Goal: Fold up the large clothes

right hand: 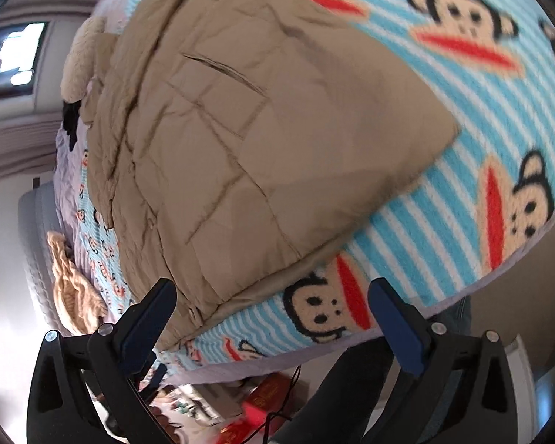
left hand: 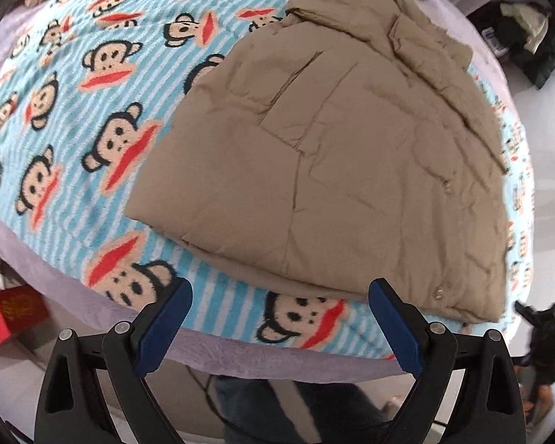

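Blue-padded fingers of the left gripper are seen spread apart and empty above the bed's near edge; the right gripper is likewise released, nothing between its fingers. One tan quilted jacket is laid on the monkey-print blanket, apparently already folded in at the sides. A lengthwise fold seems to be in hand: the near hem would need to be pinched by both grippers and carried toward the collar.

Bed with monkey-print blanket; bright window beyond; red box on floor
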